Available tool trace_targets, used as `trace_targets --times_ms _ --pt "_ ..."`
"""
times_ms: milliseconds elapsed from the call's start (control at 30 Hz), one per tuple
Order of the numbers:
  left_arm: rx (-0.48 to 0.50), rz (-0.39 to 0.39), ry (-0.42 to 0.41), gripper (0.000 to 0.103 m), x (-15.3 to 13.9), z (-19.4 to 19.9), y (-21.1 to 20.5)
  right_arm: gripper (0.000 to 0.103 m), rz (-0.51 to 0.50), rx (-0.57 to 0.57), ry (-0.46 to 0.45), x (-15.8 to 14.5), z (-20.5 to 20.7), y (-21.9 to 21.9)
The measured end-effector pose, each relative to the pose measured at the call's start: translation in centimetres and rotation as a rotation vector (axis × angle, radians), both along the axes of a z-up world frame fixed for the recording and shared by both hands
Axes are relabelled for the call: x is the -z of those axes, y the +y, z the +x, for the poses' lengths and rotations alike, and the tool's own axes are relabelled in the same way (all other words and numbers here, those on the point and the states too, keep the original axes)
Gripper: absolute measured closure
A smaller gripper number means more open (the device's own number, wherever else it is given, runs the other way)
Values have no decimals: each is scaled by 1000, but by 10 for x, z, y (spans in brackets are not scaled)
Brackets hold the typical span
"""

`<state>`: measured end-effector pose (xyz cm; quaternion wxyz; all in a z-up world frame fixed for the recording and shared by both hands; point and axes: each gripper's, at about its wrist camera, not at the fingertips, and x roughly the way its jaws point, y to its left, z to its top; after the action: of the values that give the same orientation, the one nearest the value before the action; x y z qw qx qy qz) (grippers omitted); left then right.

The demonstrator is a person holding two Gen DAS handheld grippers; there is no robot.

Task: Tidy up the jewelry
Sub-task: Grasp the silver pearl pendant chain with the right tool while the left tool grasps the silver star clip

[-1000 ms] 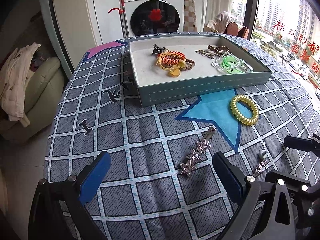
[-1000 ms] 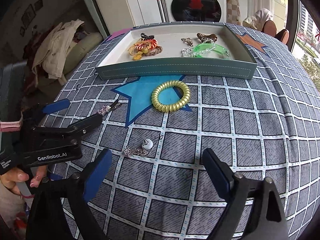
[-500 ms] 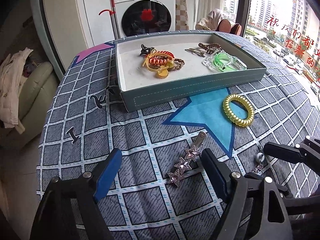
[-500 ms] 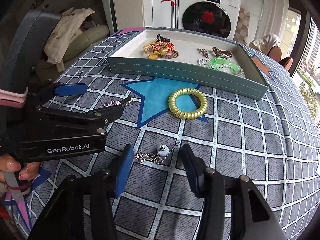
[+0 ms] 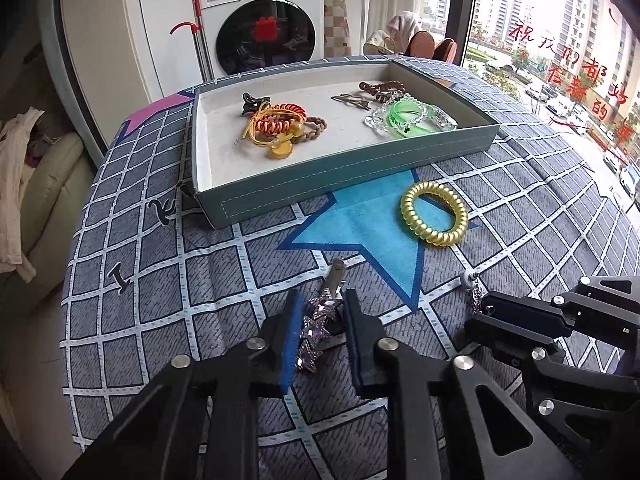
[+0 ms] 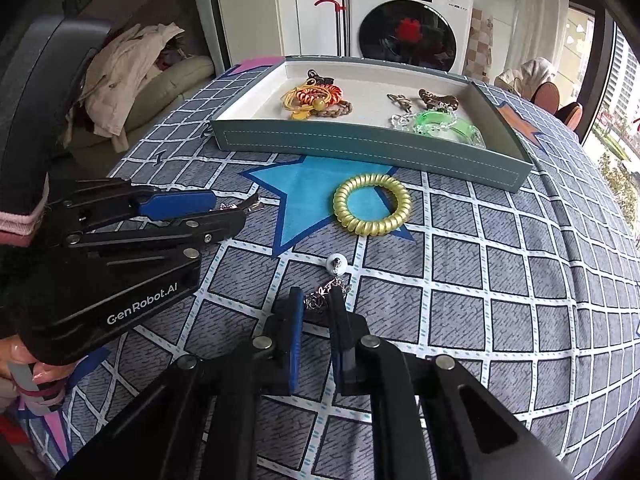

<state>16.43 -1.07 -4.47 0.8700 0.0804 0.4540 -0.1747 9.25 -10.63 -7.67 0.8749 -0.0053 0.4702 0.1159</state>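
My left gripper [image 5: 320,312] is shut on a glittery star hair clip [image 5: 316,328] lying on the checked tablecloth; the clip's metal end [image 5: 335,272] sticks out forward. My right gripper [image 6: 316,304] is shut on a silver chain with a white bead [image 6: 335,262], also on the cloth. A yellow spiral hair tie [image 5: 434,214] lies on the blue star print, also in the right wrist view [image 6: 372,205]. The teal tray [image 5: 280,196] behind holds hair ties, clips and a green bracelet [image 5: 408,118].
The left gripper shows at the left of the right wrist view [image 6: 168,216], the right gripper at the right of the left wrist view [image 5: 520,316]. A washing machine [image 5: 260,24] stands behind the table. A sofa with clothes [image 6: 132,76] is at the left.
Both grippers have moved forward and down and closed, the left on the star hair clip, the right on the bead chain.
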Motion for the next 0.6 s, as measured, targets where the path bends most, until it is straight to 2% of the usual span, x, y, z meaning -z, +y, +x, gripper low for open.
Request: trace_targets --times_ms 600 --pt "-52 -38 6 65 -10 -6 12 90 95 86 21 -9 1 -35"
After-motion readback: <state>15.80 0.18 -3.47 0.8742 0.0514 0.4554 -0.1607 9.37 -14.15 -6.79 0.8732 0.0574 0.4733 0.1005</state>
